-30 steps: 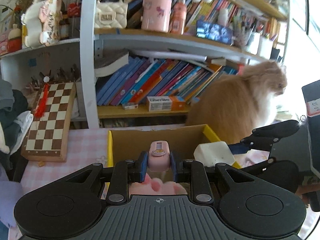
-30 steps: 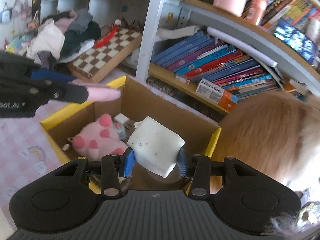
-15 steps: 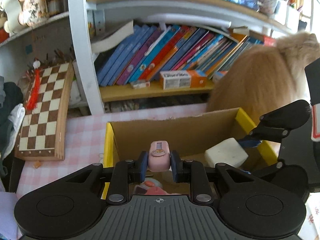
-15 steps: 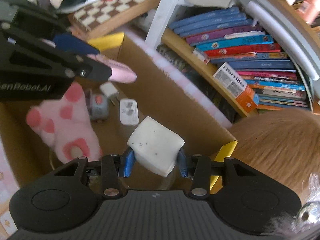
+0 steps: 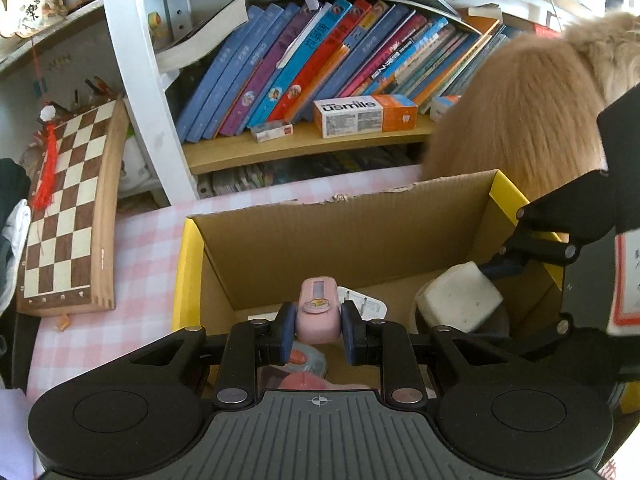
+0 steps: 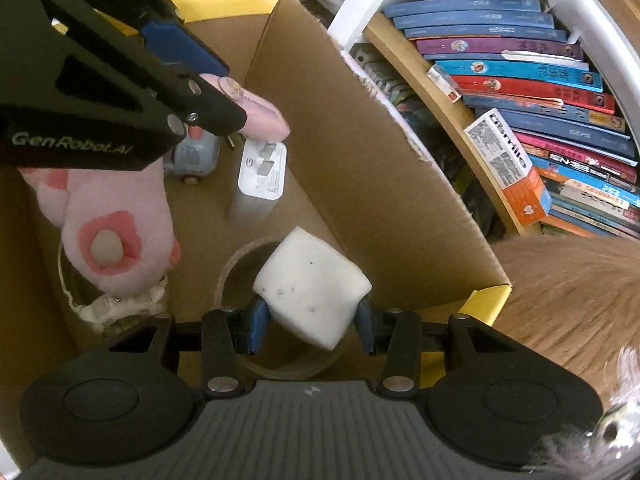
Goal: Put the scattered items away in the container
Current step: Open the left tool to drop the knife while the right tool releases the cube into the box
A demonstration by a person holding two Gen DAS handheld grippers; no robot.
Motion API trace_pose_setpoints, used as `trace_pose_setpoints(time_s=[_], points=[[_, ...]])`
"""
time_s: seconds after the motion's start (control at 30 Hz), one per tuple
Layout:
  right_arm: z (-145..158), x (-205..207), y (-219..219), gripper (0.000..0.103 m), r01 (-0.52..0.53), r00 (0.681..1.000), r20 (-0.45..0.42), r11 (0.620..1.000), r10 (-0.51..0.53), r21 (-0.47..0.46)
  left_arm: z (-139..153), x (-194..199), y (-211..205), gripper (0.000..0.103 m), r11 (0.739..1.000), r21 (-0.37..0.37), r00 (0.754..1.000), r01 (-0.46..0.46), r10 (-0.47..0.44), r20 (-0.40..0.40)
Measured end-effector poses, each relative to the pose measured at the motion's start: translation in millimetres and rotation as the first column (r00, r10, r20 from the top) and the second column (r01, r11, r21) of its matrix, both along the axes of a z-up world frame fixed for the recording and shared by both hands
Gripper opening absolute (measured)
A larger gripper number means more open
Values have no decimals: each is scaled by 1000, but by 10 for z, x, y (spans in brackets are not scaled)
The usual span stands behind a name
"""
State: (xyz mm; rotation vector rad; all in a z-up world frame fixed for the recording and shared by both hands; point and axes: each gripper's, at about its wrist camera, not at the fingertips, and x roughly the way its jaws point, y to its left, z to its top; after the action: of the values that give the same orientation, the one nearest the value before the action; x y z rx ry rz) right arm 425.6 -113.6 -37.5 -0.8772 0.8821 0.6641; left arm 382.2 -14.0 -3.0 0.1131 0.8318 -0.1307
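My left gripper clamps a small pink device, my right gripper clamps a white sponge block; both hang inside the cardboard box, above a pink plush, white charger and tape ring.

Beyond the work area I saw a chessboard lying on the pink checked tablecloth, a red tassel draped across it. Slanting books filled the shelf, with an orange-and-white carton lying before them. An orange furry animal sat close by.
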Motion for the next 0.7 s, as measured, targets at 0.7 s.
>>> trace_pose_setpoints(time_s=[0.7], points=[[378,-94,-57,72,-2,999,49,993,-4,120,267,-189,45,55,999,-53,997,4,0,73]])
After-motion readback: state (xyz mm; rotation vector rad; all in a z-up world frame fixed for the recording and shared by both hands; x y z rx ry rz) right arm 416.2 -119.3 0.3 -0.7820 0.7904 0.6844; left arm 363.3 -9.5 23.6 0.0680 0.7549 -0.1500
